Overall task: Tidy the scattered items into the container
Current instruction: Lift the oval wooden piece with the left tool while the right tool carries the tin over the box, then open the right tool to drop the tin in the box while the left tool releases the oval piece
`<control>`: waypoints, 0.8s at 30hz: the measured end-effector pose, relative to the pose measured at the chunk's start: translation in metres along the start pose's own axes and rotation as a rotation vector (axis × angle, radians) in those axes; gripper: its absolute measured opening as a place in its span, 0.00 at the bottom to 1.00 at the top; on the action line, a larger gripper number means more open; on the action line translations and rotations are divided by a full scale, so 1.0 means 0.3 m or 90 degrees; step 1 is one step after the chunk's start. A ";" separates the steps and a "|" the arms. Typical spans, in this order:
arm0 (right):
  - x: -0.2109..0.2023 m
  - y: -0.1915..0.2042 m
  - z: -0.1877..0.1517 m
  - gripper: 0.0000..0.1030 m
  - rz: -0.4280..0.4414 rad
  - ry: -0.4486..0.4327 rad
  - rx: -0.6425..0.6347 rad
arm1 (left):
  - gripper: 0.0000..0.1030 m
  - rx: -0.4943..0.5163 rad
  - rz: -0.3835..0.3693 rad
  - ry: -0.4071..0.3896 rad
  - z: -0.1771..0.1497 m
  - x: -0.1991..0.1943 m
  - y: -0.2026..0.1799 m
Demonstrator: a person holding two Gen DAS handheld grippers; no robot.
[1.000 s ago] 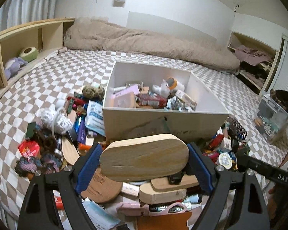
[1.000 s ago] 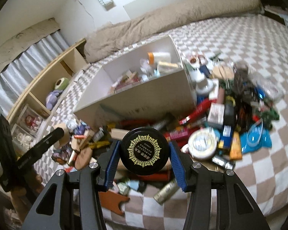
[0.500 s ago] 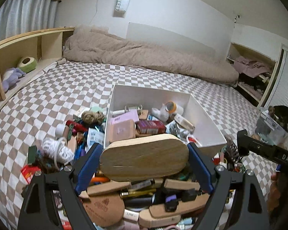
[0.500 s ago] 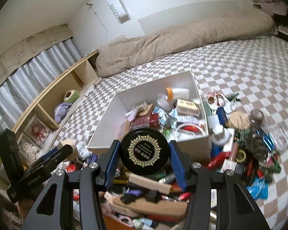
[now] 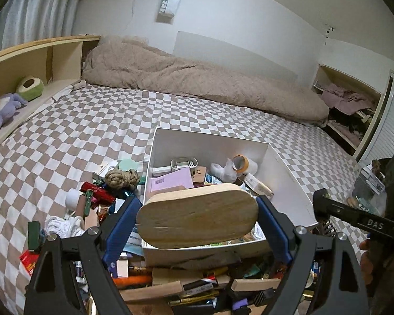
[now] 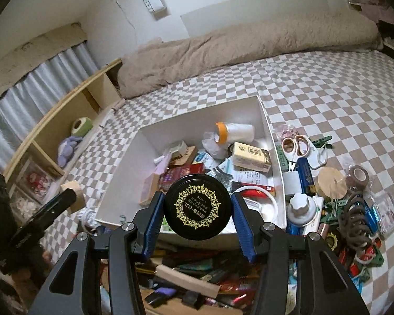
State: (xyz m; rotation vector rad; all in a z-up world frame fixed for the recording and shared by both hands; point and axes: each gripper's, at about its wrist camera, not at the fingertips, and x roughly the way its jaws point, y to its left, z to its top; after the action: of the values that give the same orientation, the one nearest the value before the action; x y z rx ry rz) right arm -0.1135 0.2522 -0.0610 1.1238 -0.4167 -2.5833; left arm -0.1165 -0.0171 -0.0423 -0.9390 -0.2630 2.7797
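Observation:
My left gripper [image 5: 197, 216] is shut on an oval wooden block [image 5: 197, 216], held above the near edge of the white box [image 5: 289, 181]. In the right wrist view my right gripper [image 6: 197, 208] is shut on a round black tin with a gold pattern [image 6: 197, 206], also over the white box [image 6: 269, 131] near its front wall. The box holds several items: a tape roll [image 6: 220, 132], a yellow packet [image 6: 250, 156], a pink card [image 5: 172, 181]. Scattered items lie in heaps around the box on the checkered bed.
Left of the box lie a rope coil [image 5: 120, 178] and a red item [image 5: 97, 195]. Right of it sit scissors [image 6: 296, 144], a wooden disc [image 6: 331, 183] and a brown tape roll [image 6: 359, 174]. A rolled beige duvet [image 5: 197, 78] lines the far wall. A wooden shelf [image 5: 18, 63] stands left.
Both grippers have risen and moved forward with their loads. The view into the box has gone from its front wall to its inside from above.

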 end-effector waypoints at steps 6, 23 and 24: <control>0.099 -0.005 0.026 0.50 -0.053 0.037 -0.036 | 0.86 -0.010 -0.022 0.005 0.002 0.045 0.015; 0.252 -0.016 0.061 0.50 -0.198 0.129 -0.167 | 0.86 0.019 -0.029 0.040 0.057 0.168 -0.016; 0.257 -0.013 0.057 0.50 -0.206 0.132 -0.177 | 0.86 0.019 -0.030 0.046 0.061 0.176 -0.014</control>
State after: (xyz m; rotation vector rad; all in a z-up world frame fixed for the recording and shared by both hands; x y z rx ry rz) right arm -0.1773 0.2294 -0.1021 1.4310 0.1818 -2.6392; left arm -0.1684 -0.0022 -0.0576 -1.0106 -0.2293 2.6936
